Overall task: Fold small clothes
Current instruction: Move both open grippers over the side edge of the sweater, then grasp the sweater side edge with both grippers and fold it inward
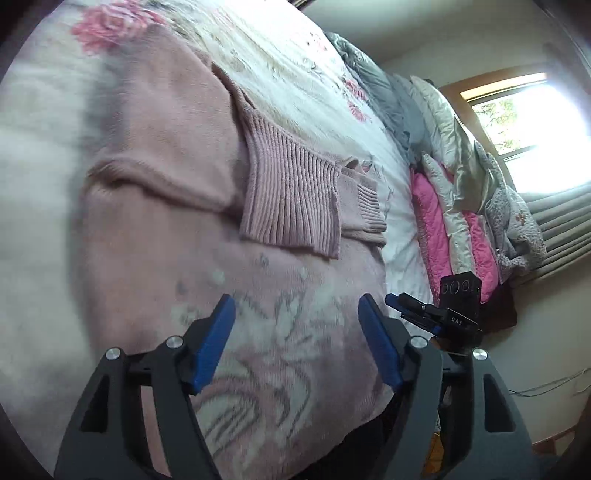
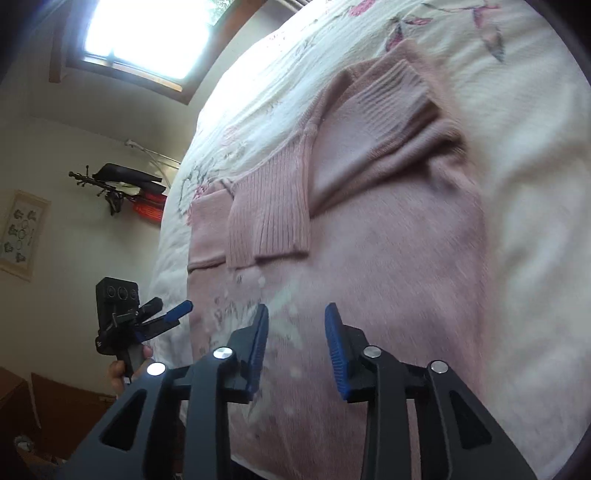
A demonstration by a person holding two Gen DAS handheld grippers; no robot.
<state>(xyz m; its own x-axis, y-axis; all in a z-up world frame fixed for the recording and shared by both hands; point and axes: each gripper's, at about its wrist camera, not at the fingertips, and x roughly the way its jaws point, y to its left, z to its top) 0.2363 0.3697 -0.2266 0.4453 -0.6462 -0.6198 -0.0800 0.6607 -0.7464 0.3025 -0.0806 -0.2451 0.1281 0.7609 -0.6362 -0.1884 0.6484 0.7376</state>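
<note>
A pink knit sweater [image 1: 166, 184] [image 2: 388, 240] lies flat on the floral bedspread [image 1: 295, 55] [image 2: 535, 166]. Its sleeves are folded across the body, and a ribbed cuff [image 1: 291, 199] [image 2: 266, 221] lies on top. A pale flower pattern marks the near part of the sweater. My left gripper [image 1: 295, 301] is open over that patterned part with nothing between its blue pads. My right gripper [image 2: 297, 308] is also open over the same end, and is empty. Each gripper shows in the other's view: the right gripper [image 1: 406, 306] at the bed's edge, the left gripper [image 2: 173, 314] held by a hand [image 2: 120, 369].
A heap of pink, white and grey quilts [image 1: 454, 206] lies along the far side of the bed. A bright window [image 1: 535, 110] [image 2: 147, 33] lights the room. Wall hooks with a dark bag [image 2: 118, 184], a framed picture [image 2: 22, 232] and wooden furniture [image 2: 55, 406] stand beside the bed.
</note>
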